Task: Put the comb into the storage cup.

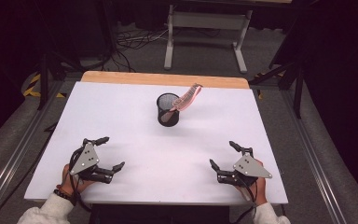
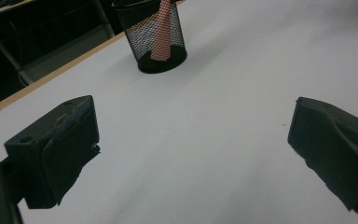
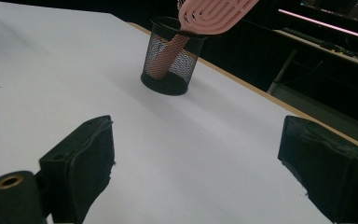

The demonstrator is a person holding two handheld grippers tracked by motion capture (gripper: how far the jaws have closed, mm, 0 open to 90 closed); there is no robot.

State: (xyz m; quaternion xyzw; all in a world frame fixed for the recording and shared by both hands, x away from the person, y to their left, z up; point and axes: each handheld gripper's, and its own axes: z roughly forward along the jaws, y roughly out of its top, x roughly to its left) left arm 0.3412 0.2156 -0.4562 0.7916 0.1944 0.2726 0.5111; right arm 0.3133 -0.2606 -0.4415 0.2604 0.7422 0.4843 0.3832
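A black mesh cup point(image 1: 168, 109) point(image 2: 153, 36) point(image 3: 169, 57) stands upright near the far middle of the white table point(image 1: 135, 112). A pink hairbrush point(image 1: 186, 99) point(image 3: 214, 13) leans in it, handle down, head sticking out to the right. Its handle point(image 2: 162, 32) shows through the mesh. My left gripper point(image 1: 113, 153) point(image 2: 191, 144) rests low at the near left, open, nothing between its jaws. My right gripper point(image 1: 223, 155) point(image 3: 193, 163) sits at the near right, also open and empty. Both are well short of the cup.
The table has a wooden far edge point(image 1: 165, 79). Beyond it a grey metal stand point(image 1: 205, 32) and cables point(image 1: 130, 39) lie on the floor. Metal rails point(image 1: 307, 140) run along both sides of the table.
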